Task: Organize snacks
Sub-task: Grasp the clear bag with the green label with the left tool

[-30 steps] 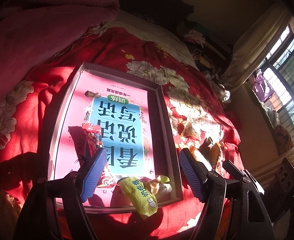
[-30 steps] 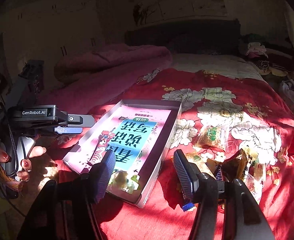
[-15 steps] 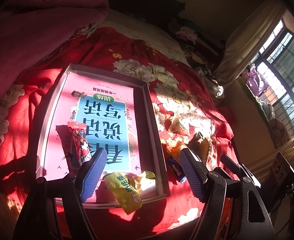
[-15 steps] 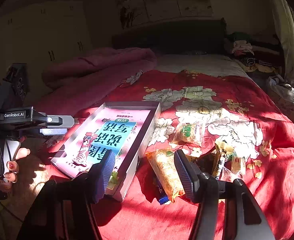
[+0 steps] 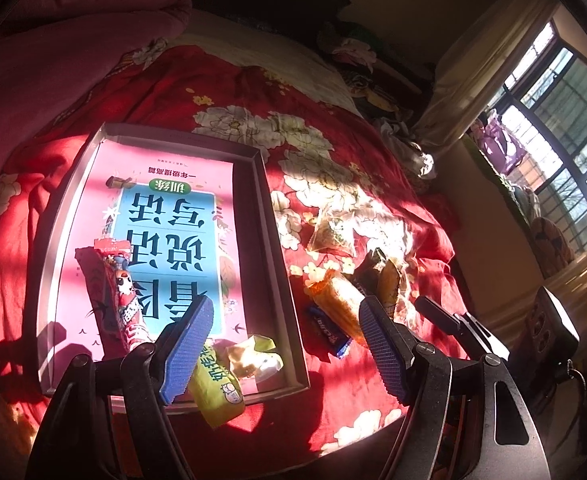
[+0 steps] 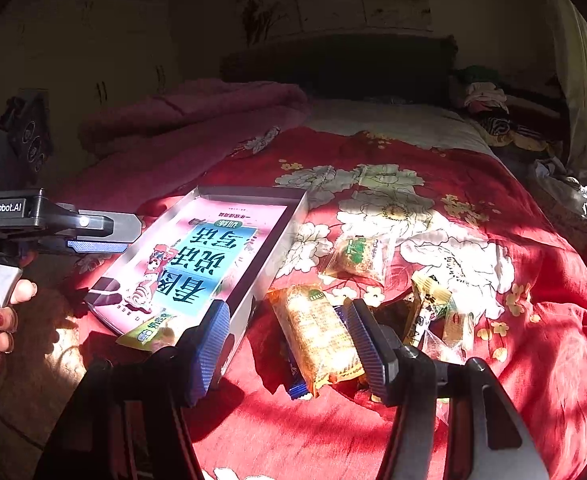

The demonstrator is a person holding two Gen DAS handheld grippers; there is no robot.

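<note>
A shallow grey box [image 5: 277, 248] [image 6: 271, 246] lined with a pink and blue book cover lies on the red floral bedspread. Inside it are a red snack stick [image 5: 115, 292], a yellow-green packet [image 5: 217, 384] [image 6: 149, 330] and a small pale wrapper [image 5: 253, 356]. Loose snacks lie right of the box: an orange cracker pack [image 5: 337, 304] [image 6: 319, 336], a small blue bar [image 5: 327, 330] [image 6: 293, 376], a clear green-label packet [image 6: 357, 256] and yellow wrappers [image 6: 429, 308]. My left gripper [image 5: 285, 340] hovers open over the box's near right corner. My right gripper [image 6: 289, 344] stands open above the cracker pack, nothing pressed.
A pink quilt [image 6: 189, 116] is bunched at the bed's far left. Clothes [image 6: 489, 104] pile at the headboard side. A window [image 5: 565, 120] and curtain stand to the right. A hand [image 6: 1, 312] holds the left gripper's handle at the bed's near edge.
Both views have shifted toward the loose snacks: the box slid left in each frame. The cracker pack now sits between the right gripper's fingers. Jaw openings look unchanged.
</note>
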